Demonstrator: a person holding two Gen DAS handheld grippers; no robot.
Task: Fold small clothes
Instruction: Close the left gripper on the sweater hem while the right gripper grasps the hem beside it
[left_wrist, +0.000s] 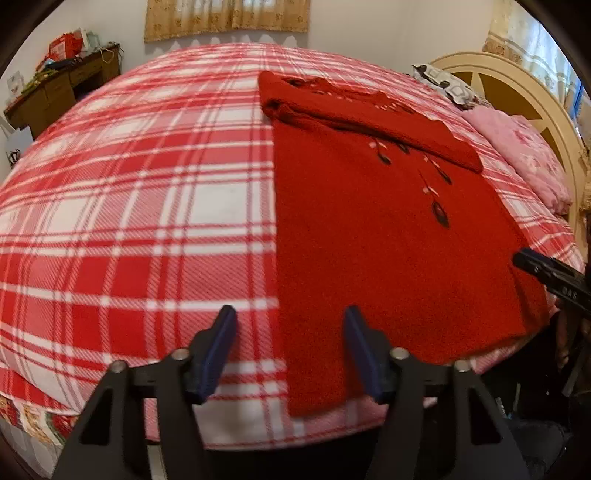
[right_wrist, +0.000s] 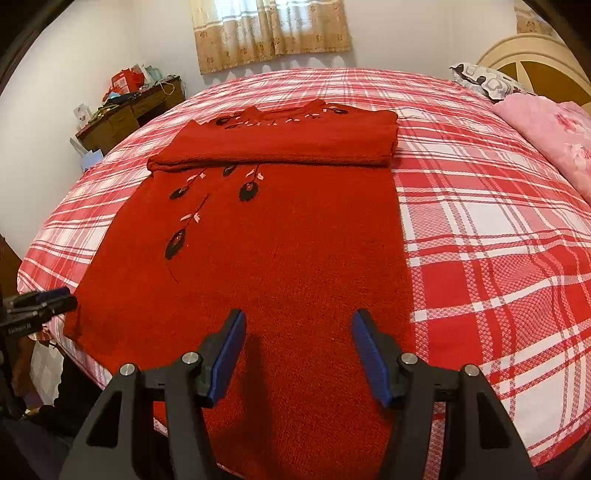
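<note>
A red knit sweater (left_wrist: 388, 229) (right_wrist: 266, 251) with black and pink embroidered flowers lies flat on the red-and-white plaid bedspread (left_wrist: 129, 206) (right_wrist: 498, 258). Its sleeves are folded across the chest at the far end. My left gripper (left_wrist: 290, 314) hovers at the hem's left corner, jaws open and straddling the sweater's side edge, with no fabric pinched. My right gripper (right_wrist: 299, 317) stands open above the hem near the other corner, and its pads are not touching the cloth. Each gripper also shows at the rim of the other's view: the right gripper (left_wrist: 546, 273) and the left gripper (right_wrist: 48, 299).
A pink quilt (left_wrist: 524, 158) (right_wrist: 554, 136) and a patterned pillow (right_wrist: 484, 81) lie by the cream headboard (left_wrist: 517, 85). A cluttered wooden desk (left_wrist: 62, 85) (right_wrist: 125, 114) stands against the far wall under a beige curtain (right_wrist: 269, 33). The bed's near edge runs just below the grippers.
</note>
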